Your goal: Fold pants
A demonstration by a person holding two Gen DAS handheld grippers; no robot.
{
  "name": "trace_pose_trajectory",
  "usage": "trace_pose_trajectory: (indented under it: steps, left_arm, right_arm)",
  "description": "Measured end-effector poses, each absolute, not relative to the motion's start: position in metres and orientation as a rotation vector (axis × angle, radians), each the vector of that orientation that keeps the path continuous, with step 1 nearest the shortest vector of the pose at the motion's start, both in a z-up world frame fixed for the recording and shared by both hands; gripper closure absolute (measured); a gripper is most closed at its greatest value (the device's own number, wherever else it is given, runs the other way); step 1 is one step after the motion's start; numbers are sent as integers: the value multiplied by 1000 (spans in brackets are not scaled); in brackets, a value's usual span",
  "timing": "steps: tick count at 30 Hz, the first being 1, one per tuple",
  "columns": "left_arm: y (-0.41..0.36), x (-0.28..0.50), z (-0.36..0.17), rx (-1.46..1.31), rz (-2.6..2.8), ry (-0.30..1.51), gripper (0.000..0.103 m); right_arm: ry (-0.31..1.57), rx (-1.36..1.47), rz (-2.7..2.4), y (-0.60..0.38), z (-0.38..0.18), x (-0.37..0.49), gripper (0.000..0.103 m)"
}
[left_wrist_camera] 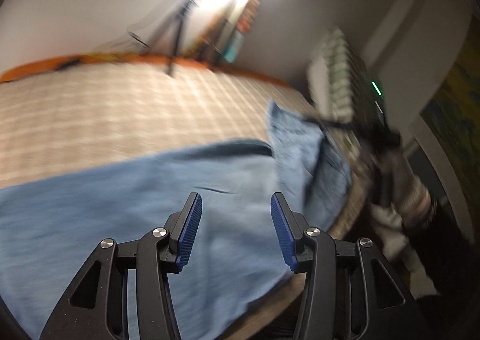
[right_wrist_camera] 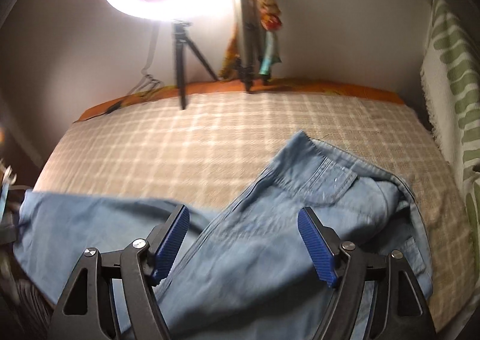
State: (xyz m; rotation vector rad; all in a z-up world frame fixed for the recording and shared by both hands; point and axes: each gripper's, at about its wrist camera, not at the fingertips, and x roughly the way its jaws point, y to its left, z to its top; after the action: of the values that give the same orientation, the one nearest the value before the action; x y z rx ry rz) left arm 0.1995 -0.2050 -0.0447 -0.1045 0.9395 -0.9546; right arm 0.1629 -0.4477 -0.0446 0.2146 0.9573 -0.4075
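no readable text or labels

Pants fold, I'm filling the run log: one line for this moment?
pants: spread on checked bed cover, unfolded | left gripper: open, empty | right gripper: open, empty

Lt blue pants [right_wrist_camera: 270, 235] lie rumpled, partly folded over, waistband end farthest.
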Motion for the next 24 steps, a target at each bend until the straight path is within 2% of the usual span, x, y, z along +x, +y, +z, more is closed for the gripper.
trace_pose_trajectory:
  steps: [8,16,19,20,23,24]
  left_arm:
    - [-285,191,-92,-67,-1065,1088,54]
    - [-312,181,-119,-86,-1118,1161,54]
    - [-318,180,-120,-83,-1123,1154,54]
    - [-319,181,-120,-86,-1122,1154,54]
    - [-319,178,-118,-90,-1127,1146,57]
    - [-320,176,-117,-80,-1131,1134,57]
  right_arm:
    - [1089,263,-578,-505,-87,233,25]
    - [1162,266,-699,-535,-121,264,25]
    - [1193,244,-727,-539,-131,269,30]
    - [1202,247,-728,-541,-134,270,34]
    - [1181,318,-701,-546,-138,266,56]
    - [1166,318,-703,-546,-137,264,74]
